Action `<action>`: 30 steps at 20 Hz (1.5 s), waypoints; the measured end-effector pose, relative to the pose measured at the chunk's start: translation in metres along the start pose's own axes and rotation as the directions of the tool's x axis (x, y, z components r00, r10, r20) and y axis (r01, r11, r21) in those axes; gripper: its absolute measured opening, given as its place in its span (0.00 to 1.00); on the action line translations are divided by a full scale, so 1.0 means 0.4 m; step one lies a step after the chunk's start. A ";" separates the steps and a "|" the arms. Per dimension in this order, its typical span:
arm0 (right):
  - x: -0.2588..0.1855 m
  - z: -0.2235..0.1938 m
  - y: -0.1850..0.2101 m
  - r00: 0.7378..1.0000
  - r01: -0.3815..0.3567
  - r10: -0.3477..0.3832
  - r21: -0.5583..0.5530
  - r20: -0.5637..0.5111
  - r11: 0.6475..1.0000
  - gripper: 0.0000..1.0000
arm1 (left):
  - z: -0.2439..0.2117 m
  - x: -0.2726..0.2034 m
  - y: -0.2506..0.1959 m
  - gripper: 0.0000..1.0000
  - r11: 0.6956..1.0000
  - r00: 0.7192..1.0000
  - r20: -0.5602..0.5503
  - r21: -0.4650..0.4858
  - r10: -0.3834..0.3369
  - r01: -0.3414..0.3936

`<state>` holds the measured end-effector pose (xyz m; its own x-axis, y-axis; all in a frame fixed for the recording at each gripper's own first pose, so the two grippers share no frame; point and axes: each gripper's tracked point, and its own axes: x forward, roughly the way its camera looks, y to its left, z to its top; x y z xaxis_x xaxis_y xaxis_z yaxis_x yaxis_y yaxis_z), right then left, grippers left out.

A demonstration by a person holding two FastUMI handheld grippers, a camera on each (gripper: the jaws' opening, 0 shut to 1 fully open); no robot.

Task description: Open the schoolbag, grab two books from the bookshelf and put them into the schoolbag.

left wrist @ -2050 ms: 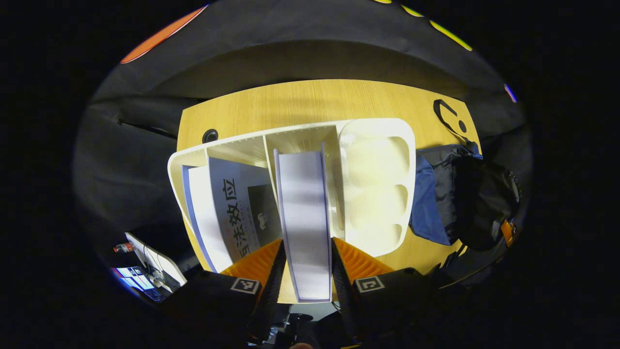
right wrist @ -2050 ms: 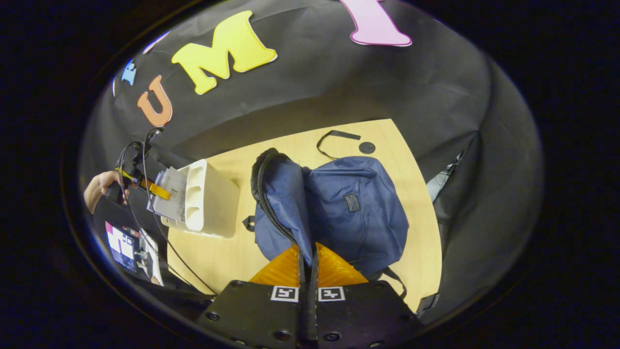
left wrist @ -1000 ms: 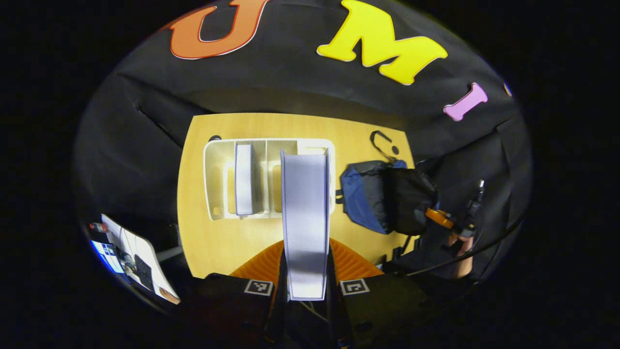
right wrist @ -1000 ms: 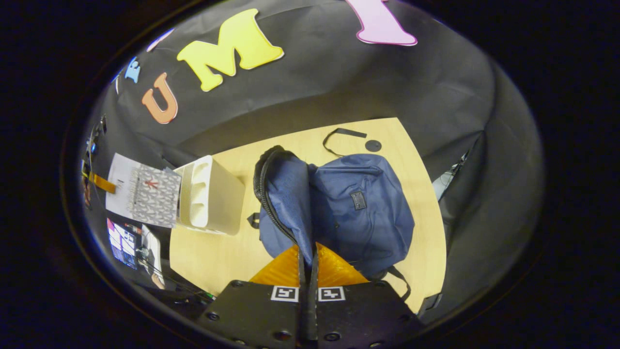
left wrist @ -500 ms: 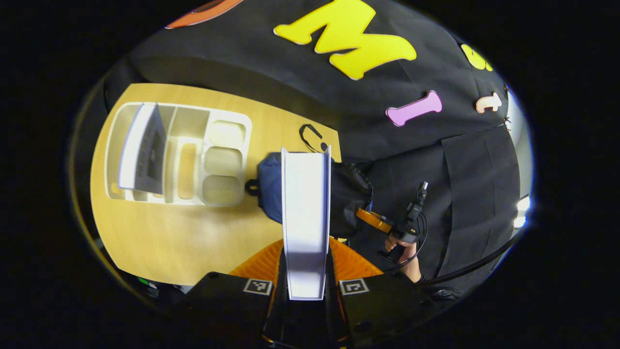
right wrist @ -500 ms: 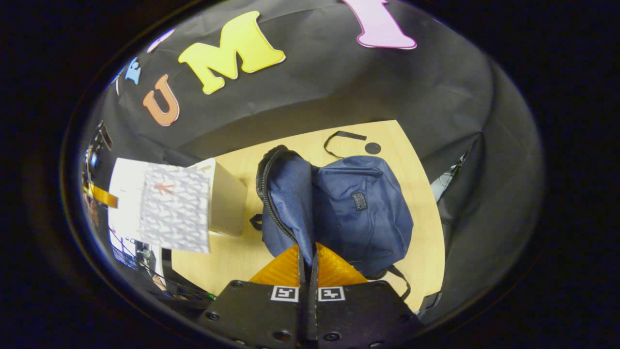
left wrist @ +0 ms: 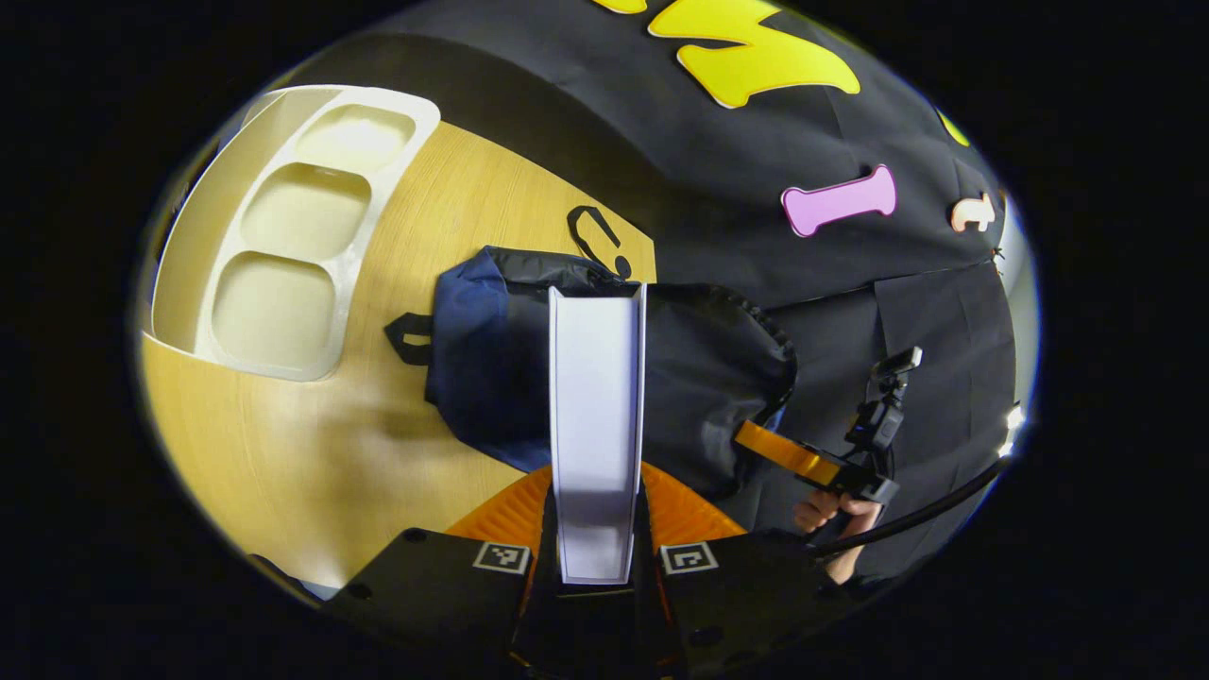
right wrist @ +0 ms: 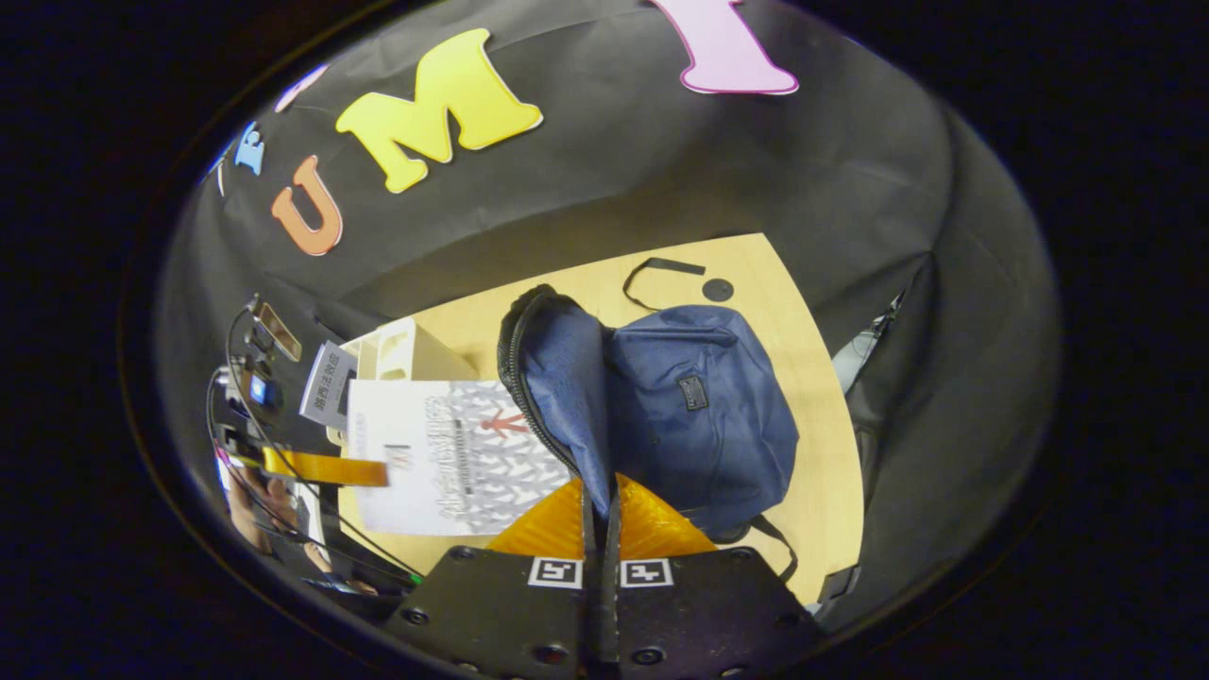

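My left gripper (left wrist: 597, 477) is shut on a book (left wrist: 597, 406), seen edge-on with its white pages toward the camera. The book hangs over the dark open mouth of the navy schoolbag (left wrist: 482, 368). In the right gripper view the same book (right wrist: 453, 458) shows a white and grey patterned cover, close to the bag's zipped rim, with the left gripper (right wrist: 378, 470) on its left edge. My right gripper (right wrist: 599, 491) is shut on the schoolbag's (right wrist: 699, 406) raised flap, holding the mouth open. It appears farther off at the bag's right side, right gripper (left wrist: 751, 437).
The white bookshelf (left wrist: 283, 236) lies on the wooden table (left wrist: 283, 463) left of the bag; another book (right wrist: 328, 385) stands in the shelf (right wrist: 406, 351). A black strap (right wrist: 661, 269) lies on the table behind the bag. A hand (left wrist: 831, 515) holds the right gripper.
The left gripper has lifted the book out of the shelf and carried it right, over the bag's open mouth. The right gripper has kept still, holding the flap.
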<state>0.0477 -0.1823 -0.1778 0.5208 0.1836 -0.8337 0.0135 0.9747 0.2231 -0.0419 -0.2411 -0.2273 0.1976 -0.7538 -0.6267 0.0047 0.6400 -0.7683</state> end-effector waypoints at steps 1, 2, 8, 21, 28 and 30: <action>-0.003 0.002 0.004 1.000 0.000 0.000 -0.001 -0.001 1.000 0.00 | -0.005 0.032 0.009 0.36 1.000 1.000 0.004 0.001 0.009 -0.009; -0.009 0.006 0.009 1.000 -0.001 0.001 -0.004 -0.002 1.000 0.00 | -0.007 0.060 0.010 0.36 1.000 1.000 0.003 -0.010 0.001 -0.001; -0.036 0.028 0.021 1.000 0.013 -0.013 -0.027 -0.002 1.000 0.00 | 0.013 0.195 0.022 0.36 0.996 0.997 0.019 -0.053 -0.069 0.070; -0.040 0.035 0.023 0.999 0.032 -0.032 -0.023 -0.018 0.999 0.00 | 0.012 0.399 0.057 0.36 0.970 0.981 -0.039 -0.164 -0.190 0.181; -0.022 0.027 0.037 0.999 0.026 -0.027 -0.025 -0.035 0.999 0.00 | 0.001 0.454 0.149 0.51 0.986 0.994 -0.105 -0.165 -0.024 0.006; -0.016 0.019 0.034 0.999 0.030 -0.031 -0.034 -0.039 0.999 0.00 | -0.008 0.465 0.204 0.60 0.987 0.988 -0.125 -0.125 0.085 -0.101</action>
<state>0.0509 -0.1713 -0.1657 0.4861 0.1581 -0.8595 0.0000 0.9835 0.1809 -0.0080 -0.3296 -0.4070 0.0728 -0.7091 -0.7014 -0.1379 0.6893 -0.7112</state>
